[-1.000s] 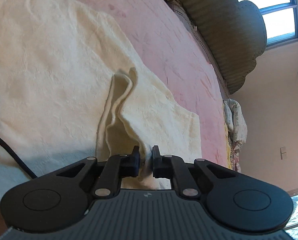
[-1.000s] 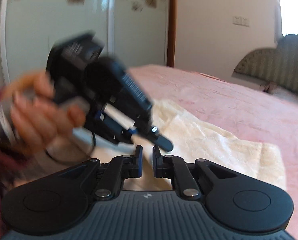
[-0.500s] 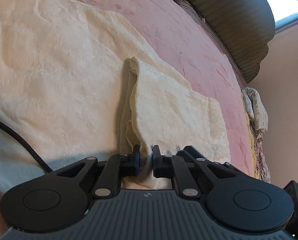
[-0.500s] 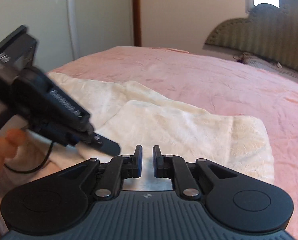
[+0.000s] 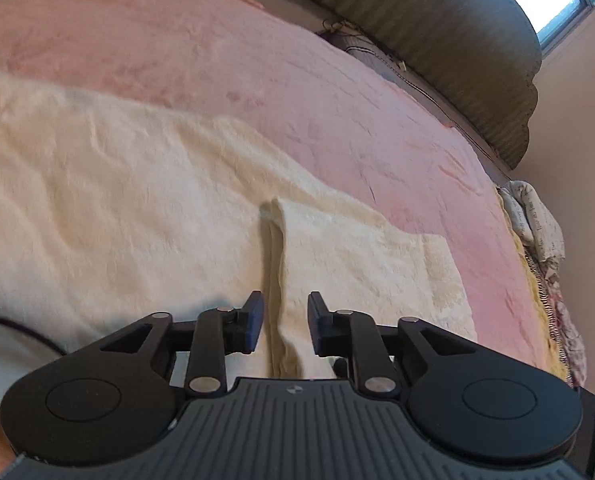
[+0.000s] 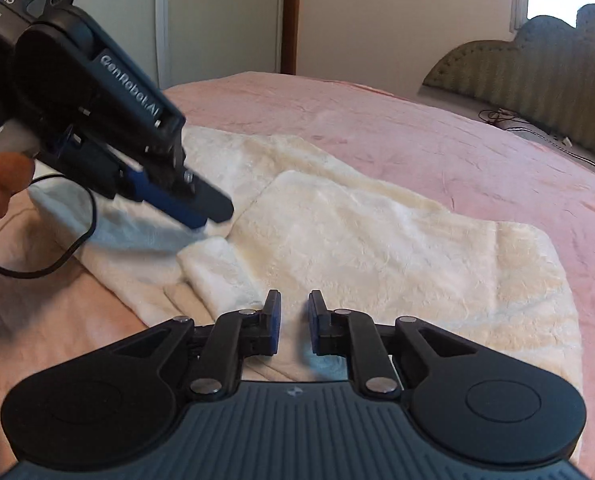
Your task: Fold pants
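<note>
Cream fleece pants [image 5: 137,200] lie spread on the pink bed cover [image 5: 337,100], one end folded back over the rest as a flat flap [image 5: 357,264]. My left gripper [image 5: 285,320] hovers just above the flap's folded edge. Its jaws are opening; the edge shows between them and the pads do not press it. In the right wrist view the left gripper [image 6: 213,208] hangs over the near left part of the pants [image 6: 377,248]. My right gripper [image 6: 294,320] is low over the near edge of the flap, its jaws opening by a narrow gap with nothing gripped.
A green padded headboard [image 5: 457,40] stands at the bed's far end. Patterned cloth [image 5: 537,224] is heaped at the bed's right edge. A black cable [image 6: 77,240] loops across the cover at the left, near a person's hand [image 6: 1,184]. White wardrobe doors [image 6: 201,20] stand behind.
The left gripper let go of the pinched cream fold, its jaws widened and it rose; the flap now lies flat. The right gripper moved in lower over the flap, its gap slightly wider.
</note>
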`<act>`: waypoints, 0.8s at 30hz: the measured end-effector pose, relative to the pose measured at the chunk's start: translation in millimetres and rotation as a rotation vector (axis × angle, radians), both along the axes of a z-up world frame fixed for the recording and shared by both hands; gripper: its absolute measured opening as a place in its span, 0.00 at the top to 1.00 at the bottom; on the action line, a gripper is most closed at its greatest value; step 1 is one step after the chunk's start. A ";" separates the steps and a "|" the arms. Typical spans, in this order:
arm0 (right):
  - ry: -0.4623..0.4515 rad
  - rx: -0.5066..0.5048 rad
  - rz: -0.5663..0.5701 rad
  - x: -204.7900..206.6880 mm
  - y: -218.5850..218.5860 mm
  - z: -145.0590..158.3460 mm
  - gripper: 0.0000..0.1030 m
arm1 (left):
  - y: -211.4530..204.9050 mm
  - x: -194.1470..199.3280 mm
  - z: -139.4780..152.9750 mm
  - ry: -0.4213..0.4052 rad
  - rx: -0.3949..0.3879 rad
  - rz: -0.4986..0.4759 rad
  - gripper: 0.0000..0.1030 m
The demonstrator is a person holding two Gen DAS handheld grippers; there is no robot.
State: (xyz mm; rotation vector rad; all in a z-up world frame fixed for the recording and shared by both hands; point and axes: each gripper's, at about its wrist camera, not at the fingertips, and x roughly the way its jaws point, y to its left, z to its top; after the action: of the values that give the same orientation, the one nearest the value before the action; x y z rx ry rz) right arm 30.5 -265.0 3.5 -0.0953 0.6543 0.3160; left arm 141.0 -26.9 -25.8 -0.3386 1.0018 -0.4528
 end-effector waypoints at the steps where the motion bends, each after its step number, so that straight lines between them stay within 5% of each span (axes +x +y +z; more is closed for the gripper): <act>1: -0.008 0.031 -0.001 -0.8 -0.8 2.9 0.86 | -5.7 5.8 2.4 -0.029 0.022 -0.022 0.52; 2: -0.009 0.057 0.003 -1.5 -0.8 5.1 0.86 | -13.4 11.3 1.2 -0.056 0.055 -0.036 0.40; 6: -0.002 -0.022 0.011 -1.2 8.8 1.6 0.86 | -33.6 20.7 -18.3 -0.049 0.164 -0.054 0.42; 13: -0.046 -0.063 0.080 -15.3 20.9 14.7 0.86 | -17.5 39.9 -39.8 0.093 -0.143 -0.027 0.42; 18: -0.043 -0.052 0.070 -16.1 20.8 12.5 0.85 | -9.3 48.1 -51.4 0.138 -0.204 0.036 0.93; 24: -0.065 -0.025 0.054 -8.1 17.8 19.3 0.71 | -20.3 33.9 -26.1 -0.061 -0.128 0.017 0.95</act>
State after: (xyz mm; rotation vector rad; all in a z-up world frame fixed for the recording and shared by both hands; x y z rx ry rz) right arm 22.4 -247.2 22.8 -0.1465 0.5916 0.3555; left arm 174.9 -47.2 -52.0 -0.4451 0.9123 -0.5099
